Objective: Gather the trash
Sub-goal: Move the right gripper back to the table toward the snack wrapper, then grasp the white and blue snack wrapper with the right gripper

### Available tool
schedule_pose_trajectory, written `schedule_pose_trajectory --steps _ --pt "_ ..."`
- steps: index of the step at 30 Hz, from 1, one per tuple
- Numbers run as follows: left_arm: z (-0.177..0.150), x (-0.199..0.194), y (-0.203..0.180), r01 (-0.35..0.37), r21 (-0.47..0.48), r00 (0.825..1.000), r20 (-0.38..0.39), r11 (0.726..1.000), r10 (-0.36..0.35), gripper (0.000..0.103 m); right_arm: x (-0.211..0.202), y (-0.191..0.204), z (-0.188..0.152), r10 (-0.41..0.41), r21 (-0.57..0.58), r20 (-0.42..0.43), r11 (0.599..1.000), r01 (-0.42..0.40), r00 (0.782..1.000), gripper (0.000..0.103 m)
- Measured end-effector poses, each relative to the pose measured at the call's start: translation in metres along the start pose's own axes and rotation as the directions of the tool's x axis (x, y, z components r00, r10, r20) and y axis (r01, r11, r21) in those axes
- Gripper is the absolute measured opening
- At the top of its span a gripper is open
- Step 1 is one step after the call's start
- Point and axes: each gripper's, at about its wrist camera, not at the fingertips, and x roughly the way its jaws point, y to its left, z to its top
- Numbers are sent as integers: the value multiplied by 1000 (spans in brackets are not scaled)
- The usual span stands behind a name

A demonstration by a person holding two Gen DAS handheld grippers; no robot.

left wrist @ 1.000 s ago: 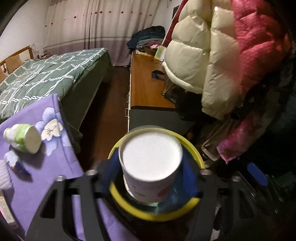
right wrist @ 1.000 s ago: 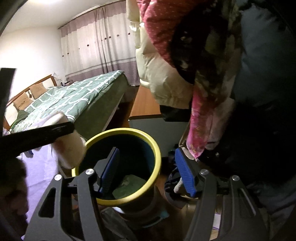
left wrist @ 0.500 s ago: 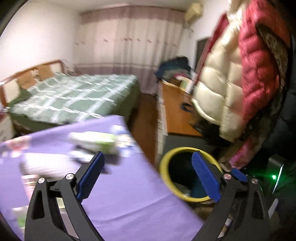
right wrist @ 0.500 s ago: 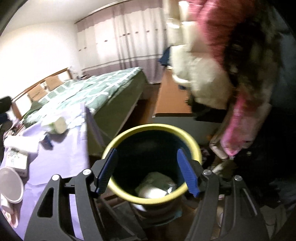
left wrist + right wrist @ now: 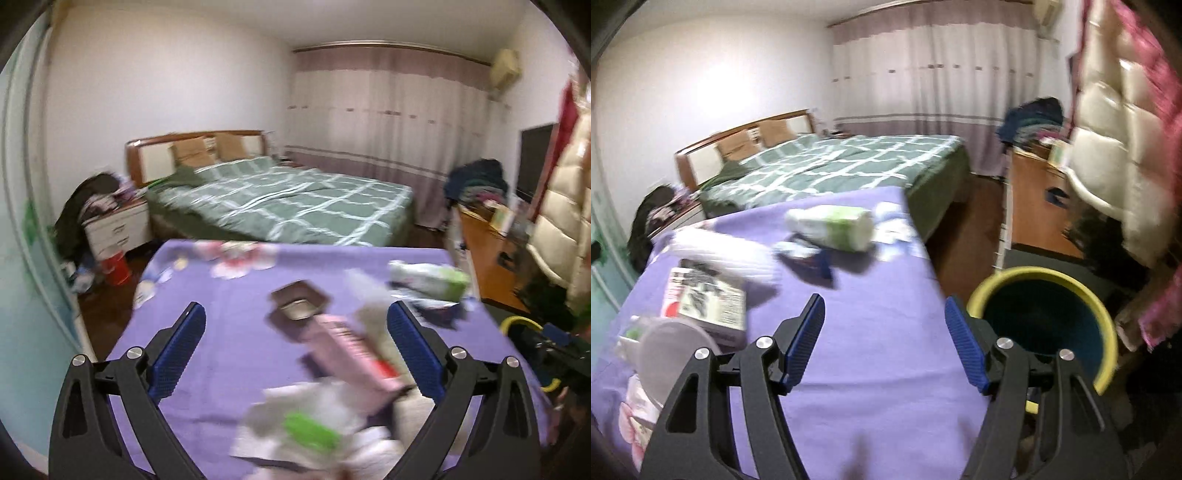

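My left gripper [image 5: 295,347] hangs over the purple-clothed table [image 5: 229,295], its jaws still opening and gripping nothing. Under it lie a pink box [image 5: 351,350], a brown tray [image 5: 299,306], crumpled white paper with a green patch [image 5: 295,432], and a green-and-white cup [image 5: 428,280] on its side farther right. My right gripper [image 5: 886,345] is open and empty over the table's right edge. The yellow-rimmed bin [image 5: 1106,332] stands on the floor just right of it. In the right wrist view the cup [image 5: 831,223], a blue wrapper [image 5: 809,258] and a printed box [image 5: 705,299] lie on the cloth.
A green checked bed [image 5: 288,206] stands beyond the table. A wooden desk [image 5: 1034,206] and hanging puffy coats [image 5: 1115,147] crowd the right side behind the bin. A white bedside cabinet [image 5: 114,225] and a red bucket [image 5: 114,266] sit at the far left.
A second ago my left gripper held a paper cup over the bin; the cup is gone and the jaws have spread. Both grippers have swung left from the bin to over the table.
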Motion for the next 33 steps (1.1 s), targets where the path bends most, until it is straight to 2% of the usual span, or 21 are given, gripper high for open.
schedule_pose_trajectory --steps 8,12,18,23,27,33 --pt "-31 32 49 -123 -22 992 12 992 123 97 41 47 30 78 -102 -59 991 -84 995 64" --pt "-34 40 56 -121 -37 992 19 992 122 97 75 60 42 96 -136 -117 984 -112 989 64" --pt "-38 43 46 -128 11 992 18 992 128 97 119 66 46 78 -143 -195 984 -107 978 64" --pt "-39 42 43 -130 9 991 13 991 130 98 145 66 42 55 -136 -238 987 -89 970 64" --pt "-40 44 43 -127 0 992 0 992 127 98 158 63 44 87 -107 -262 987 -119 961 64" --pt "-41 46 43 -131 -1 991 -1 991 131 98 164 65 45 107 -110 -287 983 -144 952 49"
